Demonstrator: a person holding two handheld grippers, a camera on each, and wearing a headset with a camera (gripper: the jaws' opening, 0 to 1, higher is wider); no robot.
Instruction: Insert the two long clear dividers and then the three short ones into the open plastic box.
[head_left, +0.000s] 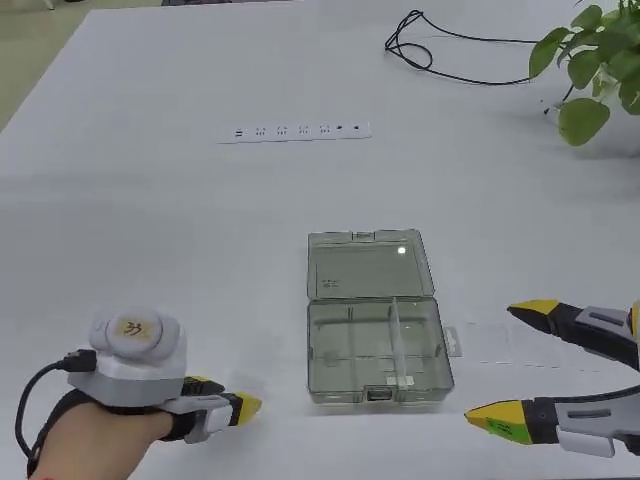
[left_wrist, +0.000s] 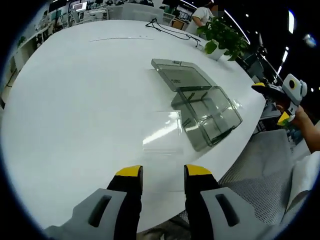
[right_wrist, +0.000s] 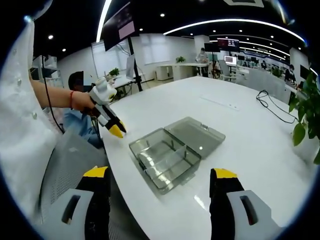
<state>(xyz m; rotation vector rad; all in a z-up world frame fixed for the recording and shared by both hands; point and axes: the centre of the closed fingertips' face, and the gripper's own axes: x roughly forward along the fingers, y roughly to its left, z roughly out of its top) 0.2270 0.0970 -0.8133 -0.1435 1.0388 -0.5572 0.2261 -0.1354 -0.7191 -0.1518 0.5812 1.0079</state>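
the open plastic box (head_left: 330, 385) sits on the white table (head_left: 150, 230), near its front edge and between the two grippers. it is rectangular, of smoke-tinted transparent plastic with rounded corners. its hinged lid (head_left: 368, 265) lies flat on the far side, and a small latch tab projects from the near wall. thin clear partitions stand upright inside the tray. one long divider (head_left: 393, 335) runs from front to back, right of centre. the exact number of fitted pieces cannot be told.

in the head view, loose clear dividers (head_left: 505, 345) lie flat on the table just right of the box. they are nearly invisible but for their edges. in the left gripper view, another flat clear sheet (left_wrist: 162, 132) lies on the table beside the box (left_wrist: 197, 140), on the side nearer that gripper.

the left gripper (head_left: 228, 396) is held low at the table's front edge, left of the box. its yellow-tipped black jaws stand a narrow gap apart with nothing between them (left_wrist: 163, 171). the right gripper (head_left: 515, 362) is right of the box with its jaws spread wide and empty (right_wrist: 159, 173), on either side of the loose dividers without touching them.

a flat white power strip (head_left: 295, 131) lies farther back. a looped black cable (head_left: 440, 55) and a green leafy plant (head_left: 590, 70) sit at the far right.
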